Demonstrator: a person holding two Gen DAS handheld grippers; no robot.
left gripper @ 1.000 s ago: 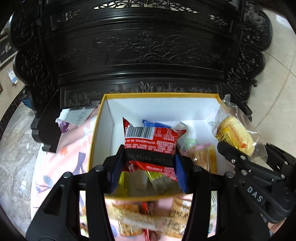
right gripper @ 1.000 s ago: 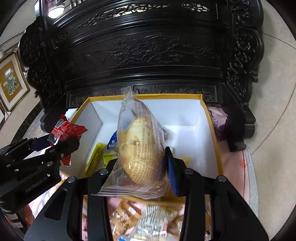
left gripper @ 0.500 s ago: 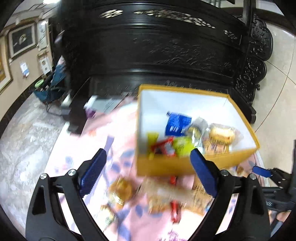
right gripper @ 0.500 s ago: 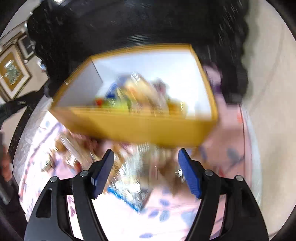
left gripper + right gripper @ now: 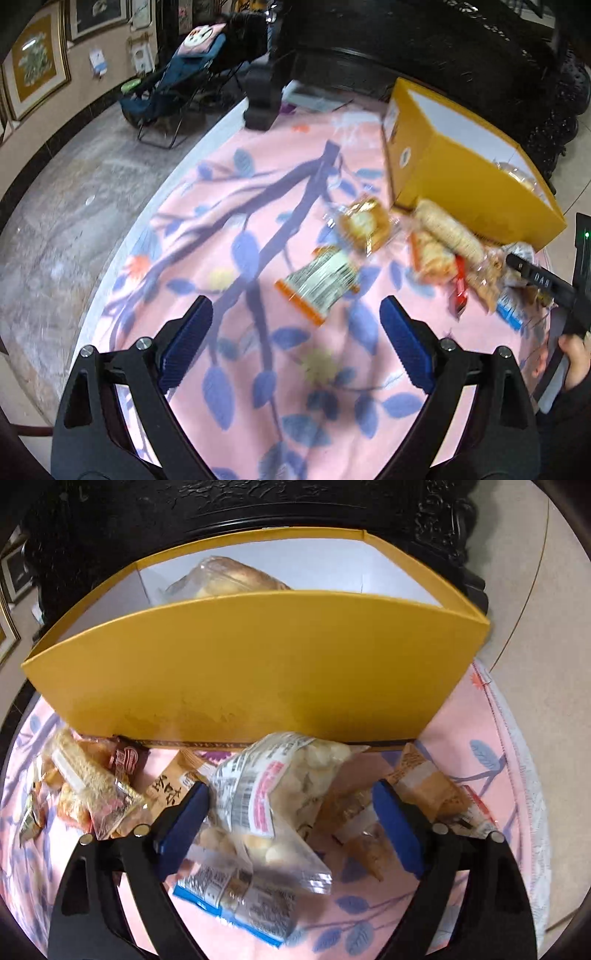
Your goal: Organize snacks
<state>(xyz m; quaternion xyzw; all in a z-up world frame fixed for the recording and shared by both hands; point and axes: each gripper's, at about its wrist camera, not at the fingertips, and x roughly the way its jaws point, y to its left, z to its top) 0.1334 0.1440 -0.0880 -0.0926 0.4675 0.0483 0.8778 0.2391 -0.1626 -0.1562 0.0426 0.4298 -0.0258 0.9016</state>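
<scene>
In the left wrist view my left gripper (image 5: 295, 317) is open over the pink floral cloth (image 5: 229, 229), nothing between its fingers. Just ahead lies a silver packet with orange edges (image 5: 321, 284), then a bun packet (image 5: 365, 223). The yellow box (image 5: 461, 177) stands at the right with a snack pile (image 5: 450, 243) at its front. My right gripper (image 5: 291, 794) hangs low in front of the yellow box (image 5: 258, 672); its jaws are opening with a clear bag of white puffs (image 5: 280, 794) lying between them, unpressed. A bun packet (image 5: 229, 579) rests inside the box.
Dark carved furniture (image 5: 443, 48) stands right behind the box. Loose packets lie left (image 5: 85, 786) and right (image 5: 424, 782) of the right gripper. The round table's edge (image 5: 122, 251) drops off at the left, with a blue folding chair (image 5: 177, 81) on the floor beyond.
The left gripper let go of the red packet in the box, opened and swung left over the cloth. The right gripper released the bun packet into the box and sank to the snacks in front.
</scene>
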